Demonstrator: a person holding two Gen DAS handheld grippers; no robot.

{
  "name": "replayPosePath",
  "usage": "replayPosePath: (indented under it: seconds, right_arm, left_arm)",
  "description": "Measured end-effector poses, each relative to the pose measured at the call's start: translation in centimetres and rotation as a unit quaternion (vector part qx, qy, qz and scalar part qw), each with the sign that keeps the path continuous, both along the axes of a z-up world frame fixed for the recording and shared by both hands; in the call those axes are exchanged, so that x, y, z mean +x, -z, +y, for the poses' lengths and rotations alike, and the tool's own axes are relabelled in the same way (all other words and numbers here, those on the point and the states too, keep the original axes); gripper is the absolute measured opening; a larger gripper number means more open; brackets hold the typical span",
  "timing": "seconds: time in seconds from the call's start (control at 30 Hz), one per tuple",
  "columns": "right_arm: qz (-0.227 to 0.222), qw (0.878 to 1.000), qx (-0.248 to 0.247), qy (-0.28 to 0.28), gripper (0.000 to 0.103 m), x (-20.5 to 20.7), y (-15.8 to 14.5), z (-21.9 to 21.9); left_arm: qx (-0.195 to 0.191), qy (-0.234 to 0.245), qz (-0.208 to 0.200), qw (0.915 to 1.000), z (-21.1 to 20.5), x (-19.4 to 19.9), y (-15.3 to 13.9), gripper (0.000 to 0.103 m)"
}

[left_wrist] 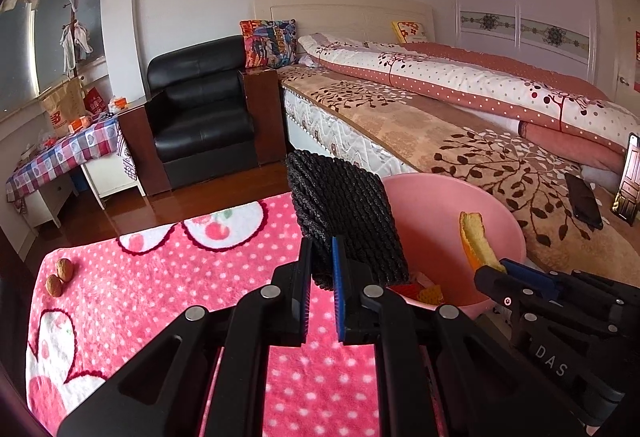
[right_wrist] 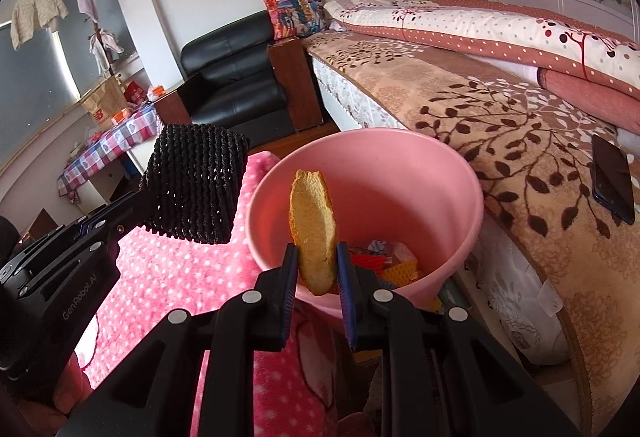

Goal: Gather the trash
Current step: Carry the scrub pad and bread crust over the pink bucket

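My left gripper (left_wrist: 322, 251) is shut on a black foam net sleeve (left_wrist: 344, 221), held just left of the pink bin (left_wrist: 432, 197). The same black foam net sleeve (right_wrist: 196, 183) and the left gripper (right_wrist: 136, 207) show at the left of the right wrist view. My right gripper (right_wrist: 317, 251) is shut on a strip of orange peel (right_wrist: 314, 229), upright over the near rim of the pink bin (right_wrist: 400, 165). From the left wrist view the orange peel (left_wrist: 478, 241) and right gripper (left_wrist: 496, 267) hang over the bin's right side. Colourful scraps (right_wrist: 384, 263) lie in the bin's bottom.
Two walnuts (left_wrist: 60, 275) lie on the pink dotted rug (left_wrist: 160, 277) at its left edge. A bed (right_wrist: 500, 109) with a phone (right_wrist: 612, 177) on it stands right of the bin. A black armchair (left_wrist: 204, 109) and a cluttered checked table (left_wrist: 60, 153) are further back.
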State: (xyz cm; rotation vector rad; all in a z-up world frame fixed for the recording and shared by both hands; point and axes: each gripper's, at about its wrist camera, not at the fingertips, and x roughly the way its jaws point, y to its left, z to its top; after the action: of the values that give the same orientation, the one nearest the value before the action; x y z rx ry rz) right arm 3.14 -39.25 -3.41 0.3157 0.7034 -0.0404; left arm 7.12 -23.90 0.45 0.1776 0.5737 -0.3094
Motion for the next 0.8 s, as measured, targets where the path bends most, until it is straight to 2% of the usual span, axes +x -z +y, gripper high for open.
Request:
replayPosePath:
  seconds: [0.47,0.8]
  right_arm:
    - [0.016,1.000,-0.003,0.015,0.019,2.1,2.0,-2.2]
    - [0.025,0.999,-0.005,0.022,0.020,3.7,3.2,-3.3]
  left_arm:
    - [0.037,0.018,0.020,0.9990,-4.4,2.4,2.6,0.009]
    - [0.047,0.022,0.039,0.9979,-5.8,3.8,4.1,0.009]
